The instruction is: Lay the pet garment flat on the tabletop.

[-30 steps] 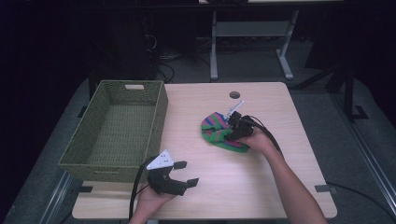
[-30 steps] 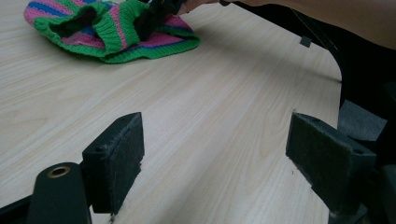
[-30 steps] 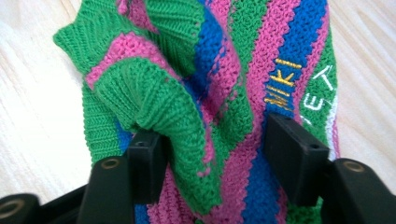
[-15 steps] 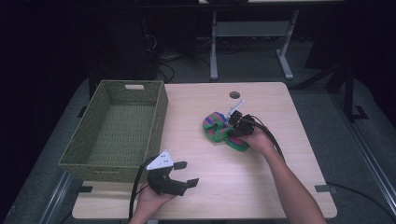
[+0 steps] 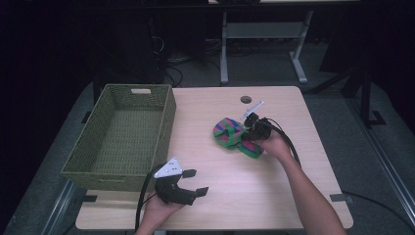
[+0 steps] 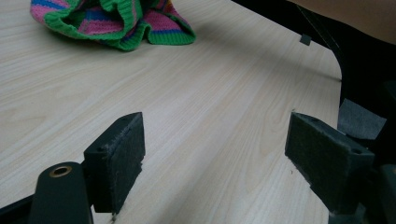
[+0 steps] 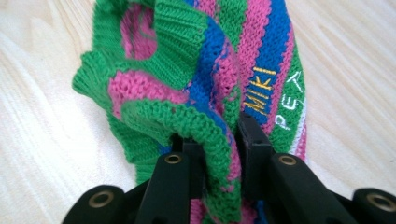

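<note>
A knitted cloth [image 5: 229, 134] striped green, pink and blue lies bunched on the wooden table [image 5: 274, 191], right of centre. My right gripper [image 5: 246, 130] is at its right side. In the right gripper view its jaws have just been closing and my right gripper [image 7: 217, 140] is shut on a fold of the knitted cloth [image 7: 224, 70], which bears the yellow letters "MIKI". My left gripper [image 5: 196, 182] rests open near the table's front edge, beside the basket. In the left gripper view my left gripper [image 6: 215, 154] has nothing between its pads [image 6: 122, 158], and the cloth [image 6: 116, 23] lies farther off.
A green woven basket [image 5: 166, 122] stands on the left half of the table, with nothing seen inside. A small round hole [image 5: 246, 99] sits near the table's far edge. A metal frame and cables stand on the dark floor behind the table.
The right gripper's jaws have closed onto the cloth, and the cloth has gone from spread flat to gathered in a bunch. The left gripper has stayed where it was.
</note>
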`<state>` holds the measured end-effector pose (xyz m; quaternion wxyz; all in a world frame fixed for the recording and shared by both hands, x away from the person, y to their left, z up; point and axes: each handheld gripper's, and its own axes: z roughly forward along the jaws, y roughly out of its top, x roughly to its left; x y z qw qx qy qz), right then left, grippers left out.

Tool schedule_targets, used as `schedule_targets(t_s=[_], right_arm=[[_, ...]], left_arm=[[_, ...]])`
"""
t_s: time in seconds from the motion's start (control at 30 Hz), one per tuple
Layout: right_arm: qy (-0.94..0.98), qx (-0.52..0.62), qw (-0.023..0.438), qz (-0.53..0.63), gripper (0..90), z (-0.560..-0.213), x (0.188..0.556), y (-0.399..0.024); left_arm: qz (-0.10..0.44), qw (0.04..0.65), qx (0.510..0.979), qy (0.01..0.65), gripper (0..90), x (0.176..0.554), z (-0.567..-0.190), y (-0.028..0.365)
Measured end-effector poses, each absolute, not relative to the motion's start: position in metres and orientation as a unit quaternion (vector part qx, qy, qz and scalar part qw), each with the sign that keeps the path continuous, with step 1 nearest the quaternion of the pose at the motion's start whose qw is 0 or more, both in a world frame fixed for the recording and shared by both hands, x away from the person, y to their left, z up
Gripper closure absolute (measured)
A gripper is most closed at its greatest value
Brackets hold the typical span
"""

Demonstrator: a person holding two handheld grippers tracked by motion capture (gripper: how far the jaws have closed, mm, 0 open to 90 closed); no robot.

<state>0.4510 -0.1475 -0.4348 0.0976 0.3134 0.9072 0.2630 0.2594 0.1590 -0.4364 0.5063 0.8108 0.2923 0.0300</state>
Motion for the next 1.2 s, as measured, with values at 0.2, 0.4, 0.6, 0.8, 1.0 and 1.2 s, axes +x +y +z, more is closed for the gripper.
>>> schedule_targets(t_s=[0.2, 0.4, 0.6, 0.8, 1.0, 1.2], right_arm=[[0.902, 0.321, 0.091, 0.275, 76.5, -0.430, 0.451, -0.153], [0.894, 0.331, 0.090, 0.287, 76.6, -0.424, 0.449, -0.160], [0.884, 0.339, 0.085, 0.312, 76.6, -0.414, 0.449, -0.170], [0.876, 0.343, 0.086, 0.329, 76.7, -0.401, 0.443, -0.180], [0.866, 0.351, 0.077, 0.347, 76.8, -0.393, 0.440, -0.186], [0.857, 0.350, 0.070, 0.371, 76.8, -0.384, 0.435, -0.192]], left_arm=[[0.031, 0.505, 0.812, 0.292, 19.7, 0.259, -0.436, 0.159], [0.030, 0.506, 0.810, 0.295, 19.9, 0.260, -0.436, 0.161], [0.030, 0.504, 0.812, 0.294, 19.9, 0.260, -0.436, 0.161], [0.035, 0.509, 0.805, 0.303, 19.8, 0.261, -0.436, 0.166], [0.036, 0.505, 0.809, 0.298, 19.8, 0.261, -0.436, 0.163], [0.034, 0.510, 0.805, 0.302, 19.8, 0.261, -0.436, 0.163]])
